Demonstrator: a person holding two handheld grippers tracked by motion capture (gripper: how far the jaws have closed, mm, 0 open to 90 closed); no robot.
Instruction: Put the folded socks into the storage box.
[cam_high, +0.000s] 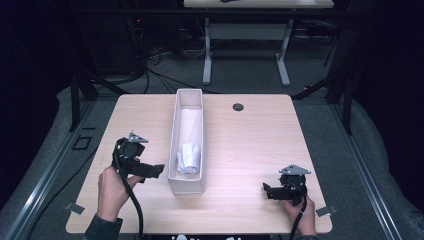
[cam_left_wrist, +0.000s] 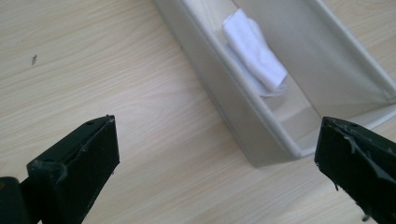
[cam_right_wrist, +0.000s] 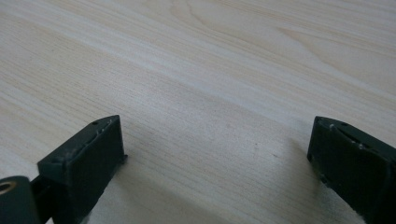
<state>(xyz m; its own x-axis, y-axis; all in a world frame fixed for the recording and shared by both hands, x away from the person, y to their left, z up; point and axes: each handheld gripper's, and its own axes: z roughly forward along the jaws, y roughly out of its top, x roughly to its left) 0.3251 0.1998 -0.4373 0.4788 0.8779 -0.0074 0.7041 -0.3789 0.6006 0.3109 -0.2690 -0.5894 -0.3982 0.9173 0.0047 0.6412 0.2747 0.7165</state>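
Cloth (cam_high: 189, 156) lies in the long box (cam_high: 174, 145), just right of the left gripper (cam_high: 156, 171), wide open, holding nothing.

High view: above the near edge, looking forward and down over the whole table (cam_high: 250, 145).
Left tool view: close, facing the tray (cam_left_wrist: 261, 116), shared with the high view.
Right tool view: close over bare table.

In the high view, the near wall of the white tray (cam_high: 186, 186) hides the tray floor just behind it, and the folded white cloth (cam_high: 189, 159) is too small for its folds to be told. In the left gripper view the tray's (cam_left_wrist: 243, 116) far end is cut off by the top edge, and its near wall covers the cloth's (cam_left_wrist: 254, 51) lower edge. The small dark round thing (cam_high: 238, 107) on the worktop (cam_high: 250, 150) is too small to identify.
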